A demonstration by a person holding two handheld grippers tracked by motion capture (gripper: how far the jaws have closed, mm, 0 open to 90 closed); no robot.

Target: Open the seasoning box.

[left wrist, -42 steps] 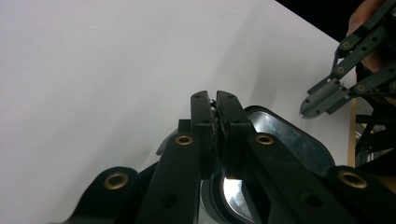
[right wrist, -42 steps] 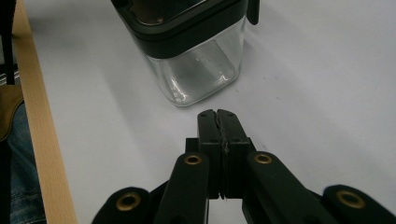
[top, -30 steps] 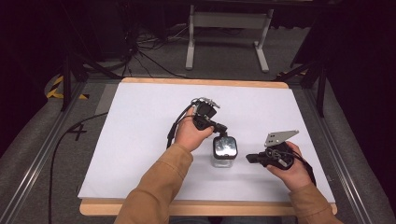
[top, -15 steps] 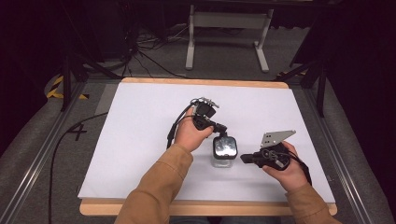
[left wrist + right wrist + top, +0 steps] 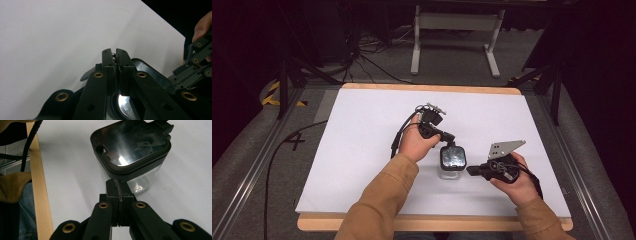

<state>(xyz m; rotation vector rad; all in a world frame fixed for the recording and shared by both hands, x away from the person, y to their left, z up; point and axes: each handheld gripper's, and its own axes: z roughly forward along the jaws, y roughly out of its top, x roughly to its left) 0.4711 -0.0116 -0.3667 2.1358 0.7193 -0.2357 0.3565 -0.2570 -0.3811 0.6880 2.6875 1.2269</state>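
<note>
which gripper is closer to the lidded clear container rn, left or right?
Left. The left gripper has its shut fingers at the far edge of the container's black lid. The right gripper is shut too, its tip just beside the container's right side.

The left gripper [image 5: 115, 60] hides most of the container's lid [image 5: 150, 75]; what its fingers pinch is unclear

Both tongs [image 5: 450, 136] [image 5: 472, 170] clamped shut

Clear jar [image 5: 451, 171], glossy black lid [image 5: 131, 142], white table [image 5: 362, 150]
</note>
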